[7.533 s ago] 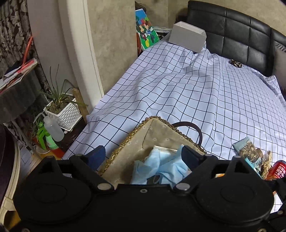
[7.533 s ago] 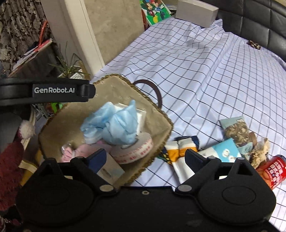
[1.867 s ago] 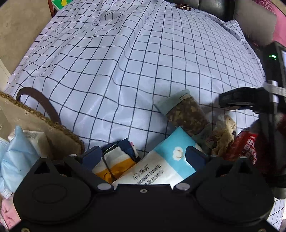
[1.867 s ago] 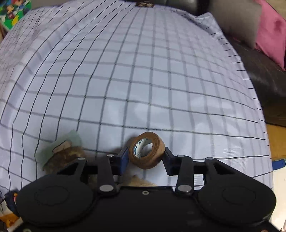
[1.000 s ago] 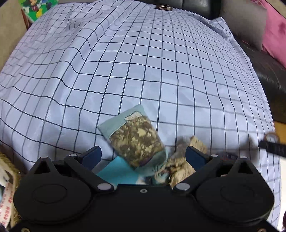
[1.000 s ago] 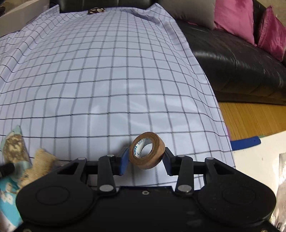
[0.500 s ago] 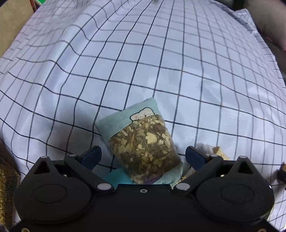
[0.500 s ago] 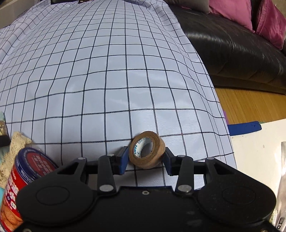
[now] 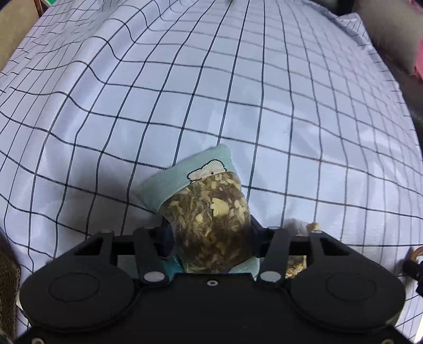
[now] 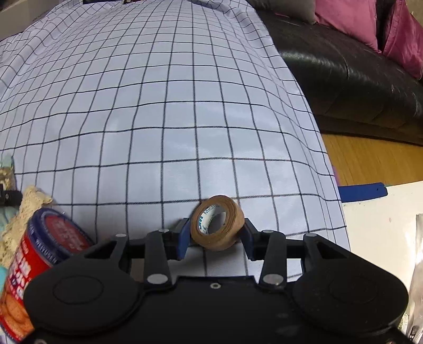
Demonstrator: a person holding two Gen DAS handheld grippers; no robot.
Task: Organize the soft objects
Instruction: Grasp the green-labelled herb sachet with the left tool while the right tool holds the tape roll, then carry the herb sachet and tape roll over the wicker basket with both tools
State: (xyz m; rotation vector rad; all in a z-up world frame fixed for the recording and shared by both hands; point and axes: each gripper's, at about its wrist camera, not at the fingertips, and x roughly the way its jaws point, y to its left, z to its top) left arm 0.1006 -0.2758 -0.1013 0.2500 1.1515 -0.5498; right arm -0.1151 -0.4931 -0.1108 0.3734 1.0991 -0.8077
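Observation:
A pale green cloth pouch (image 9: pixel 203 203) with a clear window full of dried herbs lies on the checked bedsheet (image 9: pixel 211 92). My left gripper (image 9: pixel 210 235) is shut on the pouch's lower half, its pads squeezing both sides. In the right wrist view, my right gripper (image 10: pixel 215 235) is shut on a roll of brown tape (image 10: pixel 217 230), held just above the sheet near the bed's right edge. A cream lace piece (image 10: pixel 26 209) and a red biscuit tin (image 10: pixel 45 256) lie to the left of it.
The edge of a woven basket (image 9: pixel 8 275) shows at the far left in the left wrist view. A black leather sofa (image 10: pixel 351 68) with pink cushions (image 10: pixel 351 18) stands right of the bed, above a strip of wooden floor (image 10: pixel 370 161). A white surface (image 10: pixel 378 225) lies at lower right.
My left gripper's jaws have come together from wide open onto the herb pouch. The right gripper still holds the tape roll and has hardly shifted.

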